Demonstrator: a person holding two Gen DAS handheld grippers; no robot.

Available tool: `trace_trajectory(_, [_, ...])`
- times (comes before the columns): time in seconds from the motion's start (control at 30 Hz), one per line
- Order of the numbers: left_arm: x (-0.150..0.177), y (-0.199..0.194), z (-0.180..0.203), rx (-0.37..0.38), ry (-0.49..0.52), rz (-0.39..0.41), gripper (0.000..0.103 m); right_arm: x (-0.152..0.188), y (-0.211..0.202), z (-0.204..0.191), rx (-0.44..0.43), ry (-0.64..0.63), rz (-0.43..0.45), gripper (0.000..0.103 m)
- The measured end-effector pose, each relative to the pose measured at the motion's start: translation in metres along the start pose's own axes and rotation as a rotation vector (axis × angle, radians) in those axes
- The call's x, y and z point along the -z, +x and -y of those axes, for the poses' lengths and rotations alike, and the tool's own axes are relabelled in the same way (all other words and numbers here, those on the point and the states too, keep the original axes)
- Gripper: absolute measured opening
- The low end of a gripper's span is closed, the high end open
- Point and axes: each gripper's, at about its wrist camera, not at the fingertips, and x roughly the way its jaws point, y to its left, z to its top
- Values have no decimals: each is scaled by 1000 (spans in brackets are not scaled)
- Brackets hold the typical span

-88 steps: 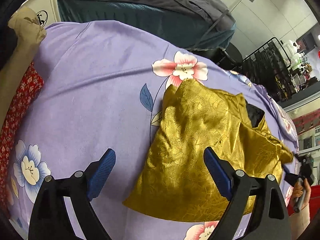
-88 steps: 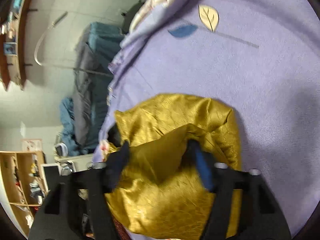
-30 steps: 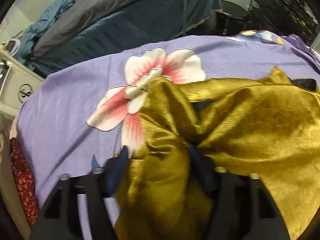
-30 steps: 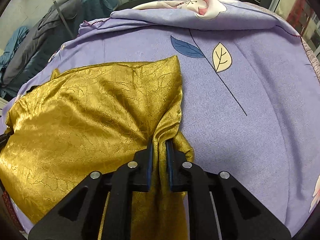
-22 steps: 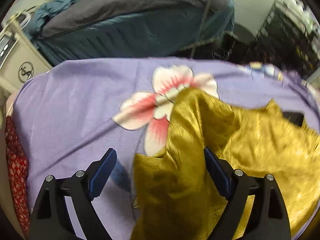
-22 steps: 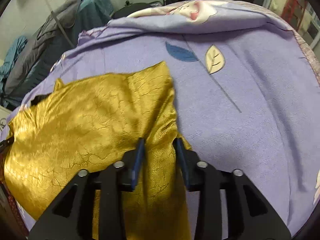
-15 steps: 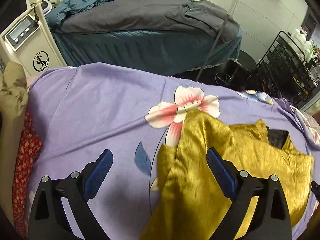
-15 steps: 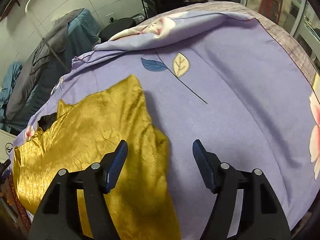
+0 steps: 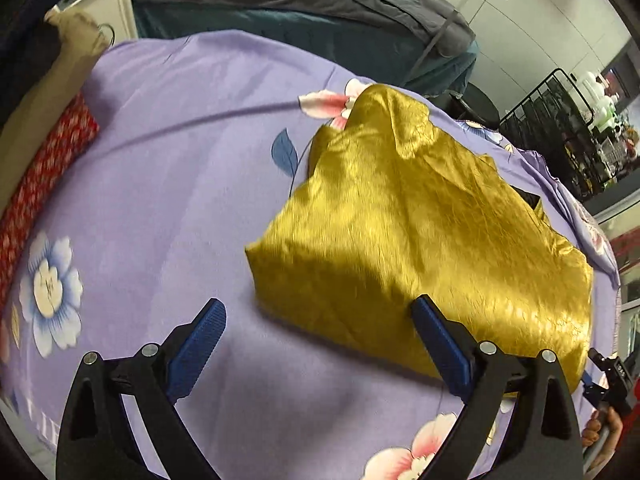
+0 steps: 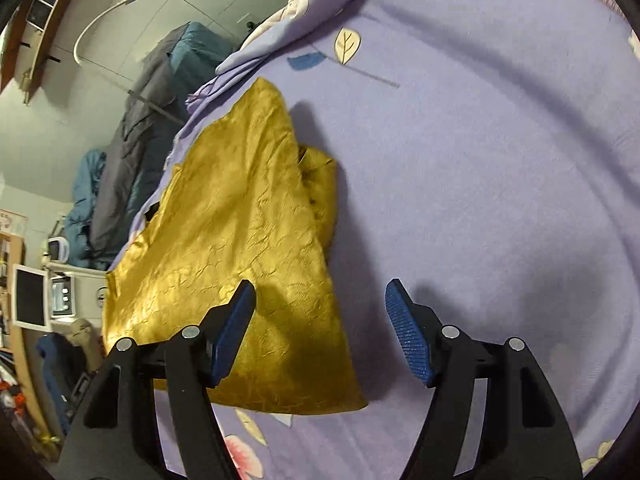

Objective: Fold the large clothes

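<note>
A shiny golden garment (image 9: 420,216) lies folded in a rough wedge on the purple floral bed sheet (image 9: 160,160). My left gripper (image 9: 316,316) hovers open over the garment's near edge, with its blue pads (image 9: 200,340) wide apart and touching nothing. In the right wrist view the same golden garment (image 10: 240,220) lies left of centre on the sheet (image 10: 480,160). My right gripper (image 10: 320,296) is open above the garment's near right side, with no cloth between its pads (image 10: 408,332). A dark lining shows at the garment's far right end.
A red patterned cloth (image 9: 40,172) and a beige cushion (image 9: 52,68) lie along the sheet's left edge. A grey and teal covered couch (image 9: 320,12) stands behind, a black rack (image 9: 560,120) far right. The sheet's edge is folded over (image 10: 320,4). A hand (image 9: 600,432) shows at the bottom right.
Both grippers let go of the golden cloth and opened wide. They drew back and rose, so the folded garment now lies free on the sheet.
</note>
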Motion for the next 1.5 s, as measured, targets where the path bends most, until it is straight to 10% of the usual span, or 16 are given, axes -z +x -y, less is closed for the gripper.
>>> trace_trajectory(0.23, [8, -9, 10, -31, 82, -12, 92, -12, 33, 7, -83, 58, -58, 69])
trace_trajectory(0.37, [9, -16, 21, -71, 147, -1, 92, -19, 53, 2, -131, 63, -79, 87])
trace_trajectory(1.07, [-9, -5, 48, -69, 290, -27, 96, -30, 83, -39, -95, -2, -151, 88])
trace_trajectory(1.5, [-96, 77, 4, 134, 45, -183, 96, -32, 88, -45, -64, -32, -157, 88])
